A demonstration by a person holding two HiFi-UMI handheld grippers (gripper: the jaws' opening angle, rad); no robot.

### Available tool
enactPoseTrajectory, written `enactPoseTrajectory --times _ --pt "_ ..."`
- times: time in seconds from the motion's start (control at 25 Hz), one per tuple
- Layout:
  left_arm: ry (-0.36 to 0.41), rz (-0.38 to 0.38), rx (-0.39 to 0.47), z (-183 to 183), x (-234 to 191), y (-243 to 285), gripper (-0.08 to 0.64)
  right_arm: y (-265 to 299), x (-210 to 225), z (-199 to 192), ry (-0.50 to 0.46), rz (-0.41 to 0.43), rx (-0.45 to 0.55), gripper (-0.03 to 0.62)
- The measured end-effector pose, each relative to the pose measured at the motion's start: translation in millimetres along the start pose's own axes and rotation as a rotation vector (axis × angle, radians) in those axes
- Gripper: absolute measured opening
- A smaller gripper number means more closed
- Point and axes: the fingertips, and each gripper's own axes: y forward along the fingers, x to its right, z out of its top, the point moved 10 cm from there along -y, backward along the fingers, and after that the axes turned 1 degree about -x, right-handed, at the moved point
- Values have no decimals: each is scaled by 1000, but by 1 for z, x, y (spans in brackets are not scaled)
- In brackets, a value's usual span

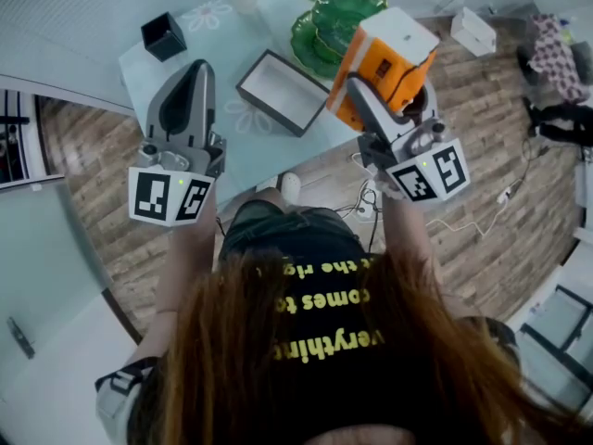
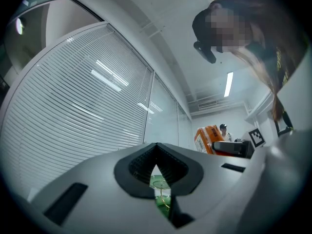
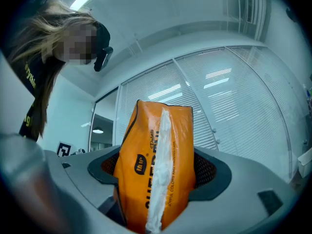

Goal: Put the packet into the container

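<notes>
An orange packet (image 1: 394,58) with a white seam stands upright between the pads of my right gripper (image 1: 375,98), which is shut on it. In the right gripper view the packet (image 3: 153,160) fills the space between the jaws. The container (image 1: 278,91), an open white rectangular box with a dark rim, sits on the glass table just left of the packet and below it. My left gripper (image 1: 197,67) hangs to the left of the container with its jaws together and nothing in them. In the left gripper view the left gripper (image 2: 156,155) shows only a thin slit below its meeting pads.
Stacked green plates (image 1: 335,15) stand behind the container, and a small black box (image 1: 164,35) sits at the table's far left. The glass table (image 1: 199,26) ends near my body. A white box (image 1: 473,30) and cables (image 1: 366,197) lie on the wooden floor.
</notes>
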Motion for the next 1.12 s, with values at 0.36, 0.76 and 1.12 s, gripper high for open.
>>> enactPoseTrajectory --times 0.36,0.76,1.12 --pt "1 -7 4 1 -30 11 2 45 -9 -24 -150 34 -189 383" --pt "3 21 2 2 -60 15 2 83 -10 -93 -180 100 -456 383" --pt "-24 64 -1 -7 -80 5 2 99 -13 -158 -254 122 -683 383"
